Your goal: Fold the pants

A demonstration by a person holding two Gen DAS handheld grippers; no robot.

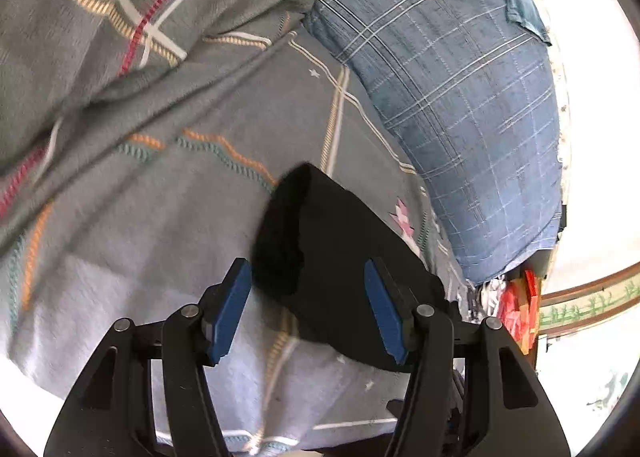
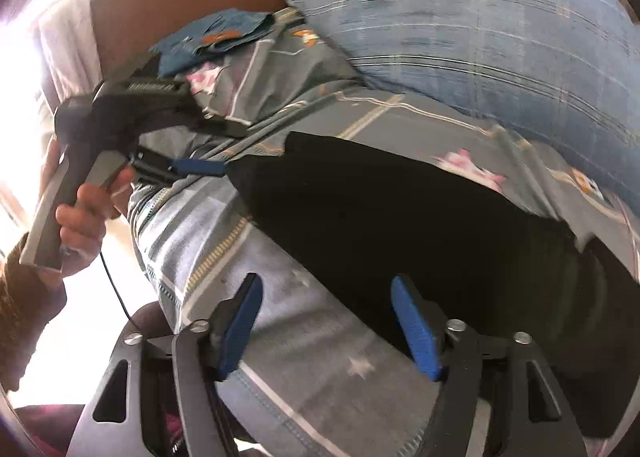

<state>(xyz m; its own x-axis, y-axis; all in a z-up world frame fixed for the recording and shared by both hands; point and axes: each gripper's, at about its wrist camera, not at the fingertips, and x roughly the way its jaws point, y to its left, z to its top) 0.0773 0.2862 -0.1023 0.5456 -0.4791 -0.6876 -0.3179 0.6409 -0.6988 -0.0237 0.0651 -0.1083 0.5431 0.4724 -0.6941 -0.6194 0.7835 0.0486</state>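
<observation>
Lying across a patterned grey bedspread (image 2: 304,337), the black pants (image 2: 392,225) form a long dark band, one squared end at ten o'clock in the right wrist view and the bulk running toward four o'clock. In the left wrist view the same garment (image 1: 340,257) shows a rounded, doubled-over end at the centre, its nap matte and soft, with no sheen.

The left gripper (image 1: 308,317) stands spread above that end, its blue pads clear of the cloth and pinching nothing. The right gripper (image 2: 332,329) is likewise spread, one pad over bedspread and one over black fabric, nothing between them pressed. The left tool also appears at nine o'clock in the right wrist view, held in a hand (image 2: 80,217), its blue tip beside the pants' end.

The step in hand appears to be a release between folds: the cloth lies flat and neither tool grips it. The next move probably calls for both grippers to descend on an edge and pinch both layers together, since limp knit slips easily.

A blue checked pillow (image 1: 472,97), plump and woven, sits at two o'clock. Both views are somewhat motion-blurred.
</observation>
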